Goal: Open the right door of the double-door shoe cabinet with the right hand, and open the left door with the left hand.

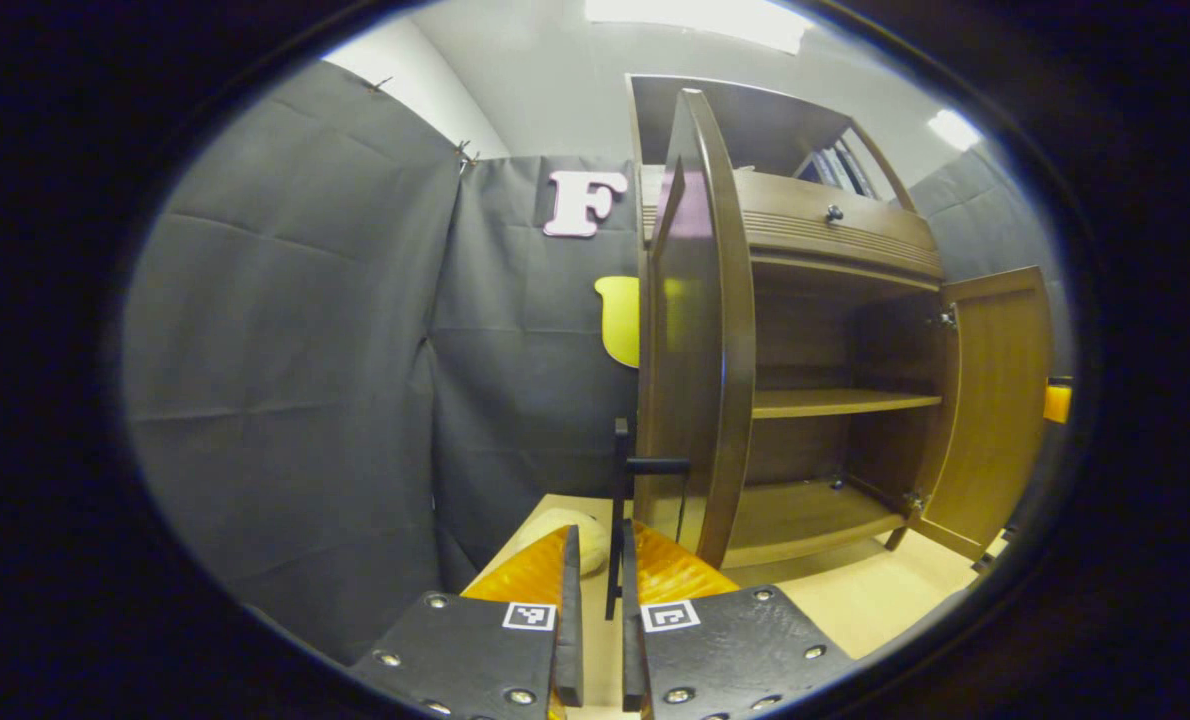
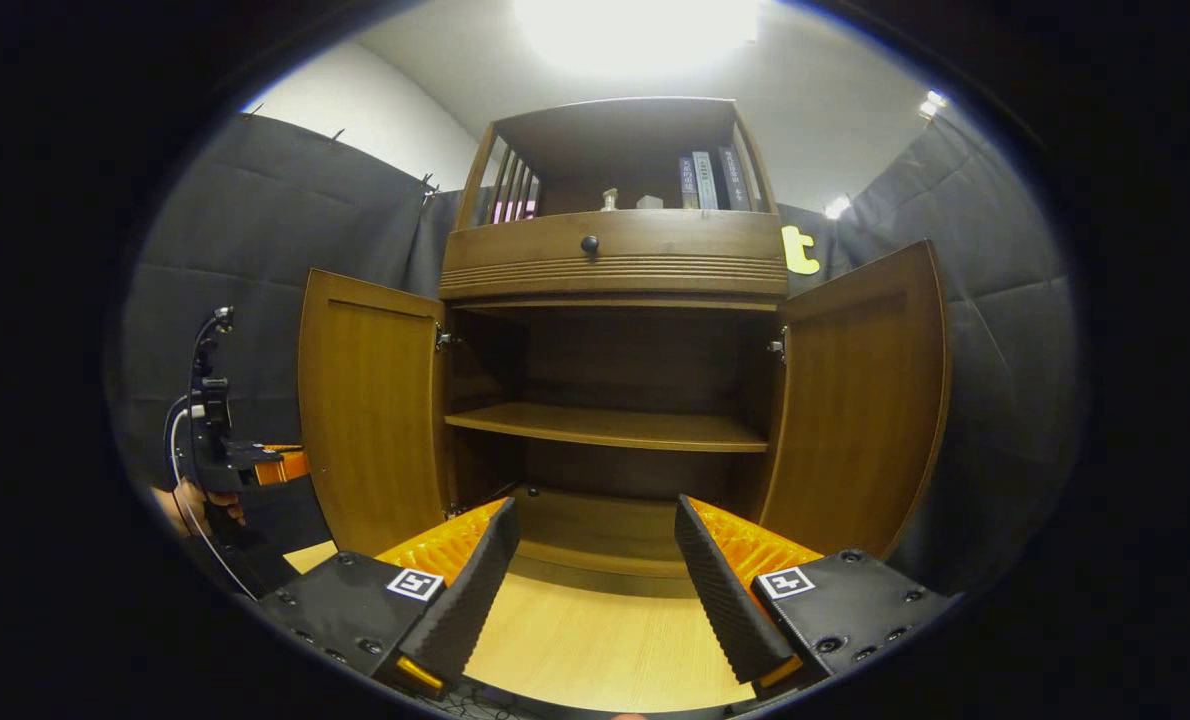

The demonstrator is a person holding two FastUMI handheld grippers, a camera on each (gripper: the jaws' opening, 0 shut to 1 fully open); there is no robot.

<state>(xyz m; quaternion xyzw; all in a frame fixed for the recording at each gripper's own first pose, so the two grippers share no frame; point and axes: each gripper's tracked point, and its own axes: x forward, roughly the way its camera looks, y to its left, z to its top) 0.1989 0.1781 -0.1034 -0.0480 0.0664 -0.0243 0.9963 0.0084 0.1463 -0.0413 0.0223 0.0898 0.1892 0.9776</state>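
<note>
The shoe cabinet [image 2: 615, 300] stands against the booth wall on a pale wood floor [image 2: 595, 650]. Both of its doors are swung wide open. In the right gripper view, the left door [image 2: 370, 420] and the right door [image 2: 860, 400] stick out toward the camera, with lots of free room between them.

Inside there are two shelves: a middle shelf [image 2: 605, 428] and a bottom shelf [image 2: 575, 525]. Above them is one drawer with one round knob [image 2: 589, 243].

The right gripper [image 2: 595, 570] points straight at the open cabinet, and its fingers are far apart with nothing in them.

The left gripper [image 1: 595, 600] is next to the left door's edge [image 1: 730, 330]. Its fingers are squeezed onto the thin dark door handle [image 1: 617, 500]. In the right gripper view a hand [image 2: 195, 505] holds that gripper off to the left.
</note>
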